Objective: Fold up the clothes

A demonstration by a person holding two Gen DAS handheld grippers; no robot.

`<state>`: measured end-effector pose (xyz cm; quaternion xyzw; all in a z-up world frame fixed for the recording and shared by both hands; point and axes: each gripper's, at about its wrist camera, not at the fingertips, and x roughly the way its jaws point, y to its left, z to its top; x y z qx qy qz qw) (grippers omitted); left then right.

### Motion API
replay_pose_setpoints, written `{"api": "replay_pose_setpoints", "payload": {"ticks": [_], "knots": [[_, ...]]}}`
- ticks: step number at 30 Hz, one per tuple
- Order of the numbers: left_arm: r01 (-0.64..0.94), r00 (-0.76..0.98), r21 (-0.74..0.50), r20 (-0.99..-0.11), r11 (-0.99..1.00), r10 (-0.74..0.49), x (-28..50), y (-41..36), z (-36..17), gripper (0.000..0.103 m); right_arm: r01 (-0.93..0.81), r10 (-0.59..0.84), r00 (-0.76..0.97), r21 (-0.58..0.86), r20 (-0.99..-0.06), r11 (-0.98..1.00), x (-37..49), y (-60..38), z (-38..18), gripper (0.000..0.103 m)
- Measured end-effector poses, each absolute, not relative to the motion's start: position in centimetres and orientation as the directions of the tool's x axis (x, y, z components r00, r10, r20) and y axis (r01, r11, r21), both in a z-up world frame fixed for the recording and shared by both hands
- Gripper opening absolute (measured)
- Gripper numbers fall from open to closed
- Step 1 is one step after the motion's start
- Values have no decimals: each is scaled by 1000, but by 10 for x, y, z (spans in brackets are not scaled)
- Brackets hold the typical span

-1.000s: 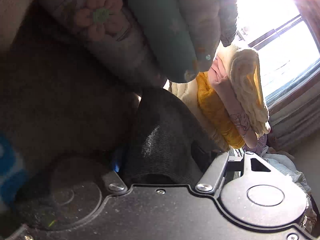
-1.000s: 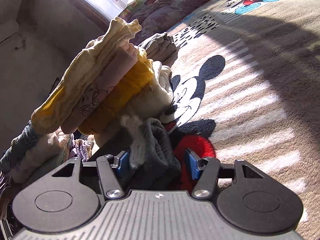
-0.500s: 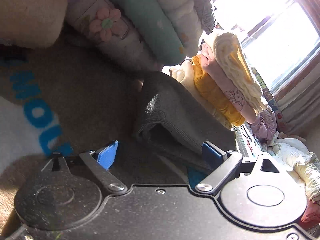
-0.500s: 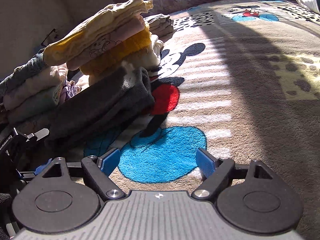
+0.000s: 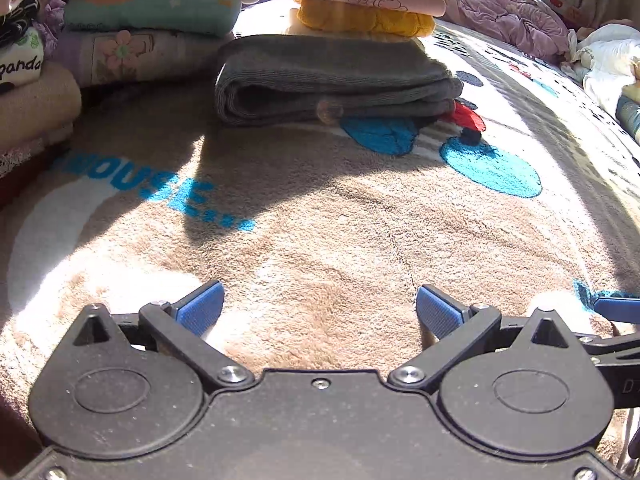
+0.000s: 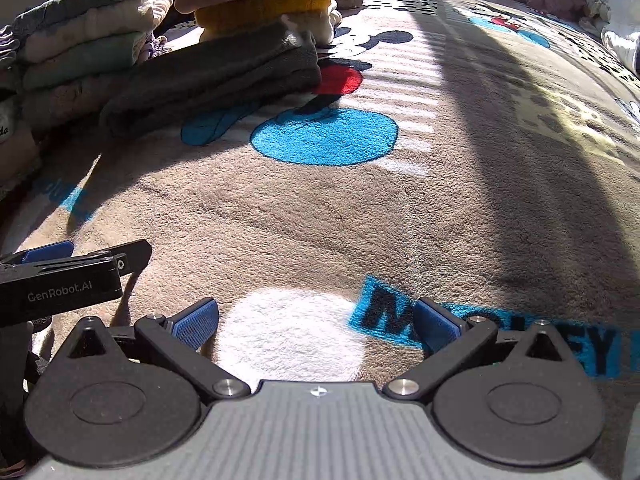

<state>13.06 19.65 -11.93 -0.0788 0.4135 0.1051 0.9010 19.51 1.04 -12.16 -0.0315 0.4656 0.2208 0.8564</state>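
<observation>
On a sunlit cartoon blanket (image 5: 360,248), a folded grey garment (image 5: 336,80) lies crosswise by the stacks (image 5: 152,12), ahead of the left hand-held gripper (image 5: 320,312) and right hand-held gripper (image 6: 316,320), both opening, empty.

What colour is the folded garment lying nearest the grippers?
Dark grey folded garment, clearest in the left wrist view.
</observation>
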Motion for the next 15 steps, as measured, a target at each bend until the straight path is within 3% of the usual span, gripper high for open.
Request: {"api": "replay_pose_setpoints", "payload": {"ticks": [3,7,11,15], "knots": [[-215,633,-63,-769,975,90,119,192,-117,103,-426,355,459,148,-815,892,180,6,-121,103],[-325,644,-130,-756,937,118,103,198,-98,103,-423,375,445,178,-813,889,165,0,-111,102],[-345,701,-94,-687,934,190,81,192,-61,103,-387,359,496,169,-791,906,150,-1,-92,102],[-358,741,-135,-643,924,193,58,188,-35,103,-383,343,562,131,-752,915,141,1,-63,102]]}}
